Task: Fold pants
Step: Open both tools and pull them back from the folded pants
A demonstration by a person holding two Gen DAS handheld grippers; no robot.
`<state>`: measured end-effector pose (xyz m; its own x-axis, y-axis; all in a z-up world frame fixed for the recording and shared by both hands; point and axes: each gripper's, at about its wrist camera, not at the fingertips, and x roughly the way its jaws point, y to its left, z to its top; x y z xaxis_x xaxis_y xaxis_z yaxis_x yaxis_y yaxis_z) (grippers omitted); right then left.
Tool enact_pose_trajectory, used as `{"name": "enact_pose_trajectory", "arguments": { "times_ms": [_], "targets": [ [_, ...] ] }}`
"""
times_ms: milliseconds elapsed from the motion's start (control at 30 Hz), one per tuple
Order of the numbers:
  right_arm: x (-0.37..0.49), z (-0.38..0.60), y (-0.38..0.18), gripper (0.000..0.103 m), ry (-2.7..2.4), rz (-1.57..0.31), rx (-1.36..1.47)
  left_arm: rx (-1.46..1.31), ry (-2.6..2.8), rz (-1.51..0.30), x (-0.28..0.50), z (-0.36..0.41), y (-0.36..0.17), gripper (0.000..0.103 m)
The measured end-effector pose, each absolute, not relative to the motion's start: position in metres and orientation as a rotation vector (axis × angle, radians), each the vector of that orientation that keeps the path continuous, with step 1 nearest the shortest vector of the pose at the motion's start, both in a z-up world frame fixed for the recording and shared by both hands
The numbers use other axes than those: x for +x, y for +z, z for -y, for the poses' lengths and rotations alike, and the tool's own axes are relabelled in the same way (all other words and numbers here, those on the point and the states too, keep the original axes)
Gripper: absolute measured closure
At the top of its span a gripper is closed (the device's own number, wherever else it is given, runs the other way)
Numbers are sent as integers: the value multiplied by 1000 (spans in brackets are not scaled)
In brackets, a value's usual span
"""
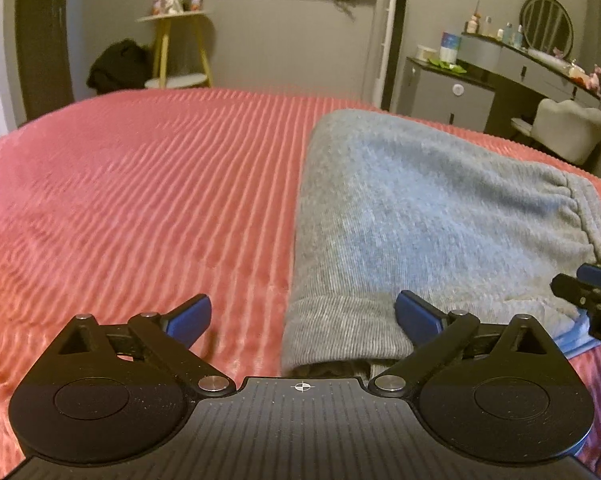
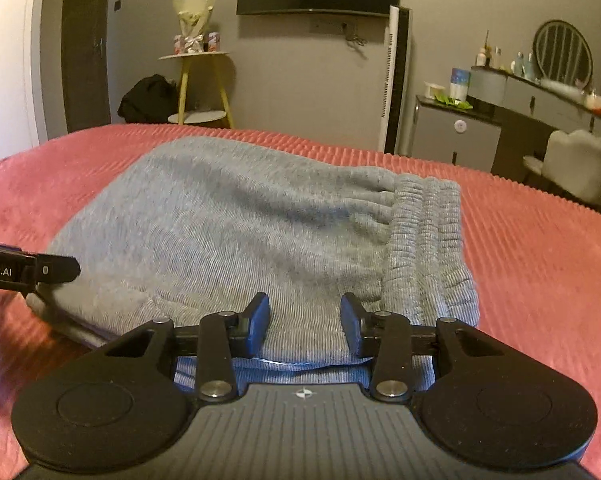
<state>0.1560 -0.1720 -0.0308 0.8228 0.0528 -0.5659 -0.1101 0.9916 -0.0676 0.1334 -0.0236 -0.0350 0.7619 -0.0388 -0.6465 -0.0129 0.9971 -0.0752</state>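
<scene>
Grey knit pants [image 1: 428, 216] lie folded in a compact bundle on the red ribbed bedspread [image 1: 140, 200]. The ribbed waistband [image 2: 428, 248] is at the right end and a leg cuff [image 1: 332, 332] lies at the near left. My left gripper [image 1: 302, 318] is open wide, just above the cuff's near edge, holding nothing. My right gripper [image 2: 304, 320] is open over the near edge of the bundle [image 2: 240, 224], beside the waistband, holding nothing. The right gripper's tip also shows at the right edge of the left wrist view [image 1: 588, 296]. The left gripper shows at the left of the right wrist view [image 2: 28, 270].
The bedspread [image 2: 540, 272] stretches left and right of the pants. Beyond the bed stand a yellow side table [image 1: 180, 40], a white tower fan [image 1: 388, 40], a grey vanity with mirror [image 1: 520, 64] and a white chair [image 1: 568, 128]. A dark bag [image 1: 118, 64] sits on the floor.
</scene>
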Motion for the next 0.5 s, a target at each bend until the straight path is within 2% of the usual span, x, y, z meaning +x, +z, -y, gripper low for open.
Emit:
{"name": "enact_pose_trajectory", "arguments": {
  "times_ms": [300, 500],
  "targets": [
    [147, 170, -20, 63, 62, -605, -115, -76, -13, -675, 121, 22, -35, 1],
    [144, 179, -12, 63, 38, -644, -18, -87, -9, -706, 112, 18, -32, 1]
  ]
}}
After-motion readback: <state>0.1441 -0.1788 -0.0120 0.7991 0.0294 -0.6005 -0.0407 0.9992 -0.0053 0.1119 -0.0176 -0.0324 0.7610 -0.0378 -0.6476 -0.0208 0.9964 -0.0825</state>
